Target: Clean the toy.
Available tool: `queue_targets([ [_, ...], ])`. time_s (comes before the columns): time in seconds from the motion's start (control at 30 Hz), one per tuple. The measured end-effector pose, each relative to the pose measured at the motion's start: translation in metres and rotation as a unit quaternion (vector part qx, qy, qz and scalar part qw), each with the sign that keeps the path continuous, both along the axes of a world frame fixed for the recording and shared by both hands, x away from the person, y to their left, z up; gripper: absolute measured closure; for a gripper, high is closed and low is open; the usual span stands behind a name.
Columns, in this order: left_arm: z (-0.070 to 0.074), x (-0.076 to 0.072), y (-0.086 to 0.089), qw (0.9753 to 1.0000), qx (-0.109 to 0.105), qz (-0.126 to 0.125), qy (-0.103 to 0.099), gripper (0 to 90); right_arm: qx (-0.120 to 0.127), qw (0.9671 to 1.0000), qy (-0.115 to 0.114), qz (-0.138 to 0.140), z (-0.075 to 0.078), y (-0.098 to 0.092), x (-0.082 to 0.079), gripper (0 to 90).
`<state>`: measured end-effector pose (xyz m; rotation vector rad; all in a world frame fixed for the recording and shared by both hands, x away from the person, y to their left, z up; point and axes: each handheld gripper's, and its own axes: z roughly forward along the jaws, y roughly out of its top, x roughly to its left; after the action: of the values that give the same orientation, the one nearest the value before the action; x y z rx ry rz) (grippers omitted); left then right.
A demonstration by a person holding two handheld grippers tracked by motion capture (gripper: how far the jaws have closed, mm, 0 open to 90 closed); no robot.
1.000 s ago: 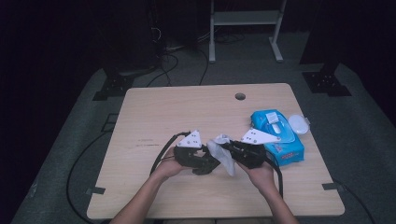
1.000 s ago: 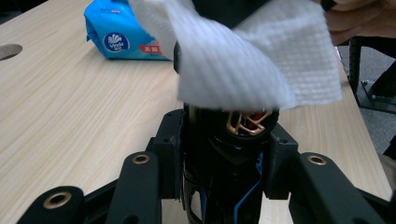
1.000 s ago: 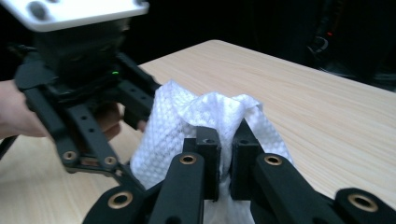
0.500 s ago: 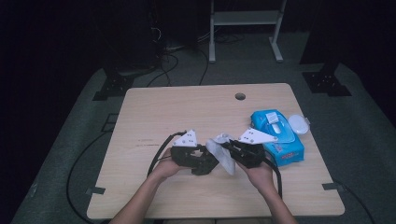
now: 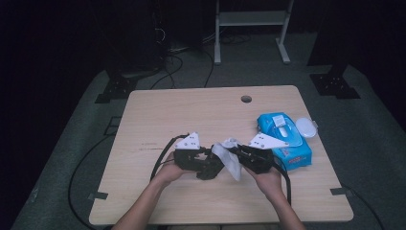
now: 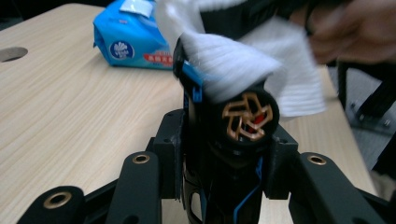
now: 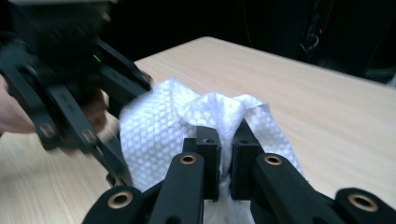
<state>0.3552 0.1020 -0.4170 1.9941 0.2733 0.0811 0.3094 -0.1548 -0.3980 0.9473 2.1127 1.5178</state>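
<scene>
One wipe (image 7: 205, 121) between right gripper (image 7: 226, 154) jaws

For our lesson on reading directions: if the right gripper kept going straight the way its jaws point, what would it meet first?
The right gripper, shut on the white wipe, points at the left gripper and the black device it holds. The wipe already lies over that device, so it would probably press against it first; depth is unclear.

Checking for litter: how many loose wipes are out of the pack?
1: the wipe is pinched in the right tool and draped over the black object clamped in the left tool.
</scene>
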Motion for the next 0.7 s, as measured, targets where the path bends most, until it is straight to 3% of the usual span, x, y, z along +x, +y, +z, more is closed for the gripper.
queue_targets([
  [0.07,0.0,-0.001,-0.001,1.0,0.008,0.0,-0.006,58.3,0.013,0.9998,0.012,-0.003,-0.004,-0.003,0.001,84.6],
  [0.17,0.0,-0.002,-0.005,0.9999,0.012,-0.006,-0.008,58.3,0.032,0.9995,0.003,0.009,0.0,0.0,-0.001,84.6],
  [0.23,0.002,-0.001,-0.004,0.9999,0.01,-0.004,-0.009,58.3,0.033,0.9994,-0.003,0.011,0.003,0.002,-0.001,84.6],
  [0.43,0.001,-0.001,-0.002,0.9999,0.01,-0.003,-0.008,58.3,0.03,0.9994,0.016,0.0,-0.007,-0.004,0.002,84.6],
  [0.6,0.002,-0.001,-0.004,1.0,0.005,-0.005,-0.006,58.3,0.045,0.999,0.001,0.009,0.002,0.002,0.0,84.6],
  [0.7,0.003,-0.001,0.0,1.0,0.001,-0.002,-0.005,58.3,0.044,0.999,0.002,0.004,0.0,0.0,0.002,84.6],
])
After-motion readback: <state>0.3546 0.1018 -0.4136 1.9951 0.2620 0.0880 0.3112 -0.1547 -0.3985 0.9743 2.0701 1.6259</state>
